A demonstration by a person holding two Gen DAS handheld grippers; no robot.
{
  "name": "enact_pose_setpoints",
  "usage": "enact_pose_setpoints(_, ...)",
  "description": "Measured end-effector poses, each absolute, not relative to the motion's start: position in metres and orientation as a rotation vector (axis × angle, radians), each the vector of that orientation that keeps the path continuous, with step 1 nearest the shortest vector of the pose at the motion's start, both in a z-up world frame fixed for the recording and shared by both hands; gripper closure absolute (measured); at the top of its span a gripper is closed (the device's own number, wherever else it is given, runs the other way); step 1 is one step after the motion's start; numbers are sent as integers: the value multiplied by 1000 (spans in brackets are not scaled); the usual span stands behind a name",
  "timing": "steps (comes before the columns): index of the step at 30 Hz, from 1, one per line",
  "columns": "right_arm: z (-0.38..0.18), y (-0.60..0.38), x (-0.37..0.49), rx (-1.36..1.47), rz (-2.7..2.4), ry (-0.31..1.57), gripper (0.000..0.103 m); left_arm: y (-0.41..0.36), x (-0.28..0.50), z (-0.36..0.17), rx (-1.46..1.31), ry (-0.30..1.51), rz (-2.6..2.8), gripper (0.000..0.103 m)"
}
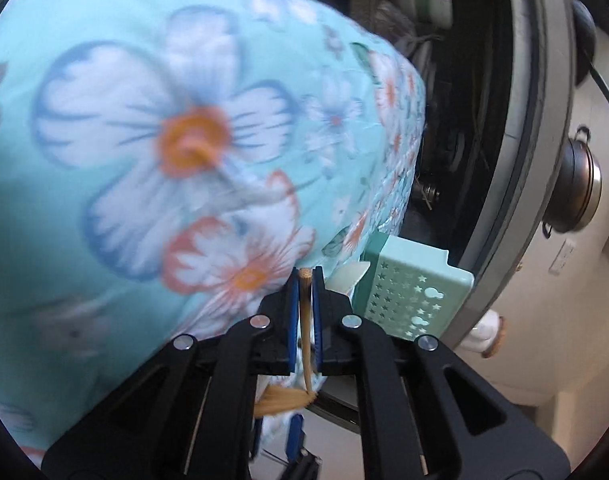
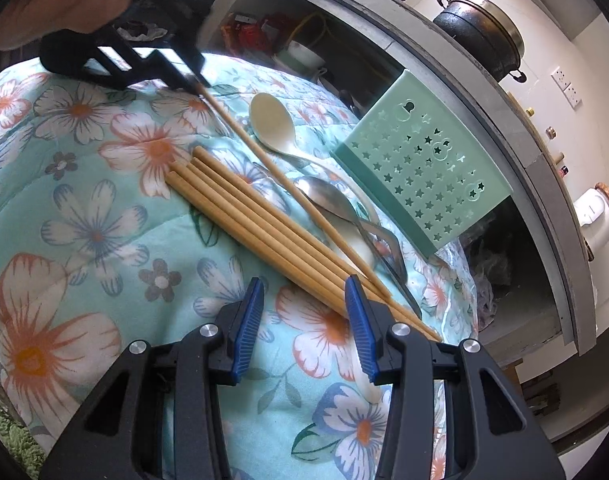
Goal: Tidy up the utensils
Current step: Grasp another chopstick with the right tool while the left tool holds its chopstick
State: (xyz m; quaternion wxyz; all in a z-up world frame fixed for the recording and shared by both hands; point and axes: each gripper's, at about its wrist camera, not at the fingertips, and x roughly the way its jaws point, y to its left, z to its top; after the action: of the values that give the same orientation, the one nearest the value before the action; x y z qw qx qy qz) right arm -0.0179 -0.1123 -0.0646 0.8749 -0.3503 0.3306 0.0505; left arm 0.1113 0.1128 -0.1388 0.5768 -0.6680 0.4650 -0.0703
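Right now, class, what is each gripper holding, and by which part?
The left gripper is shut on one wooden chopstick, pinched at its end. The right gripper is open, holding nothing.

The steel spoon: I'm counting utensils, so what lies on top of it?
One chopstick, gripped by the left gripper, crosses over the steel spoon. The spoon's handle end runs behind the bundle of chopsticks, hidden.

Soft, even daylight in both fisheye views; edges curve and darken. The left wrist view's light-blue floral quilted cloth (image 1: 144,140) is motion-blurred; the right wrist view is sharp.
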Motion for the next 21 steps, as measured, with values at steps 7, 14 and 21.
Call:
enact_pose_setpoints(7,-64,-113,-18,-717,109,693,61,97,109,-123,-1482,1136,-221,58)
enact_pose_setpoints(14,-63,-118,-17,-672,118,699,61,78,110,-127,-1459,1205,-191,65)
enact_pose_setpoints(21,-64,-122,-16,-638,125,699,61,64,109,-129,-1457,1213,-163,65)
